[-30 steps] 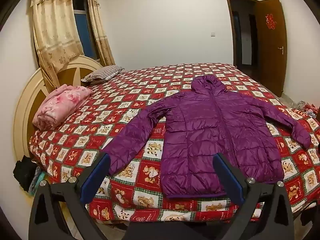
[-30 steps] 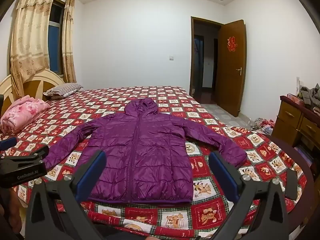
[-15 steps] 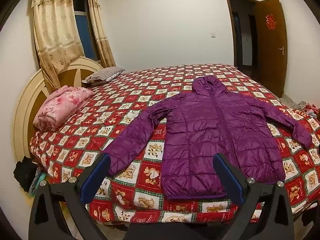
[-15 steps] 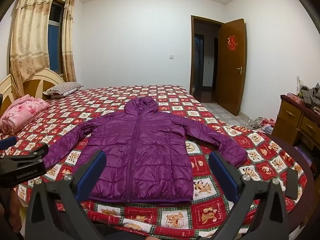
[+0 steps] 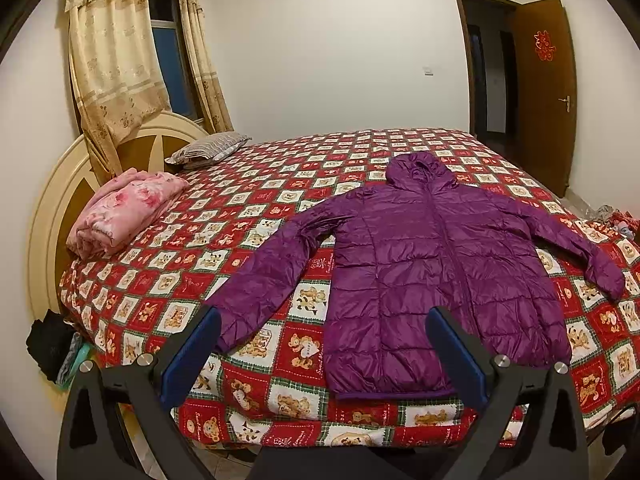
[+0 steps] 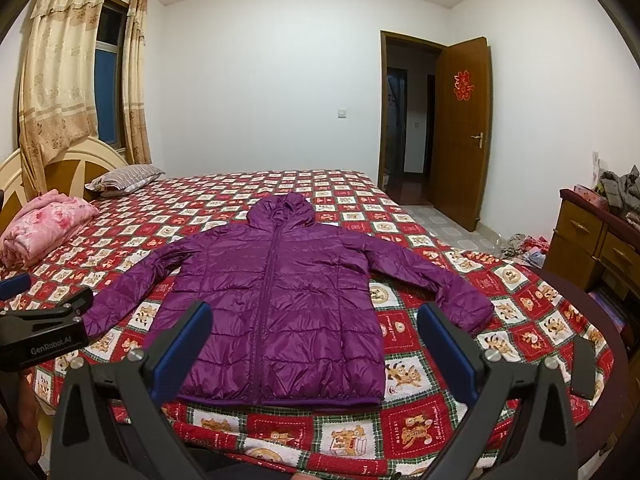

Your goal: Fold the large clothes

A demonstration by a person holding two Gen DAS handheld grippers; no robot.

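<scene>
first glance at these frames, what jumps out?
The purple jacket, spread flat with sleeves out and hood pointing away, in the middle of the red checked bedspread. Then the folded pink blanket by the headboard, and both grippers, left and right, open and short of the hem.

Pink blanket point(image 5: 124, 208) beside striped pillow point(image 5: 208, 149); door point(image 6: 462, 124) open.

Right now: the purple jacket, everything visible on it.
The purple jacket is a quilted, shiny puffer with a hood, zipped shut down the front. It lies flat, front up, on the red teddy-bear bedspread, hood toward the far wall, hem near the bed's front edge, both sleeves spread out and down. Nothing rests on it; neither the left gripper nor the right gripper touches it.
</scene>
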